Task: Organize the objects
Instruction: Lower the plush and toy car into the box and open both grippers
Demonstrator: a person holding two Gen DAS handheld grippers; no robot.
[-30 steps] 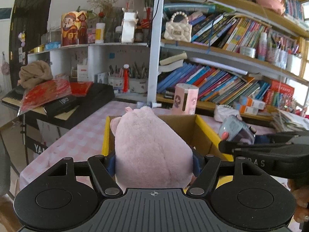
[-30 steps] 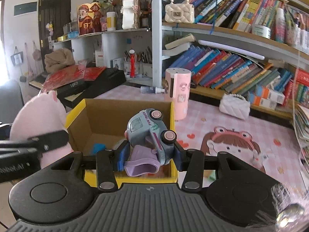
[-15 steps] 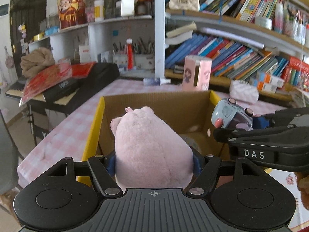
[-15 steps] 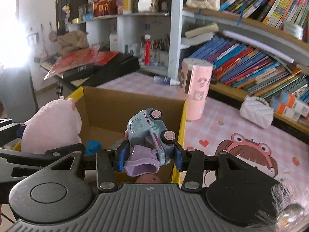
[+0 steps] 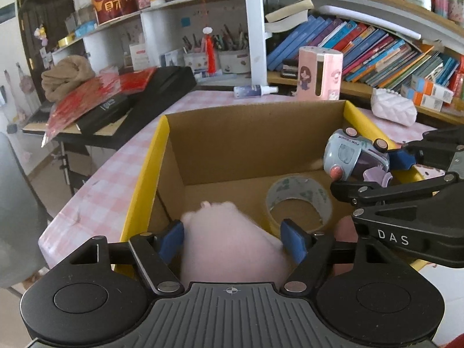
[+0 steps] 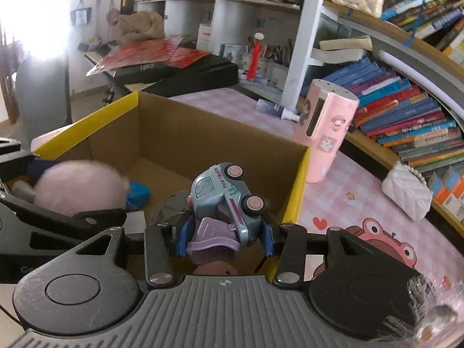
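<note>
A yellow-rimmed cardboard box stands on the pink checked table; it also shows in the right wrist view. My left gripper has its blue pads wide apart over the box, and the pink plush toy between them is blurred and low; gaps show at both pads. The plush also shows in the right wrist view. My right gripper is shut on a blue toy truck above the box's right side; the truck also shows in the left wrist view.
In the box lie a tape roll and a small blue object. A pink cylindrical holder and a white quilted purse stand on the table beyond the box. Bookshelves rise behind. A black keyboard is at left.
Both grippers moved forward over the box. The left gripper's pads opened and the plush sank lower, blurred. The right gripper kept hold of the truck.
</note>
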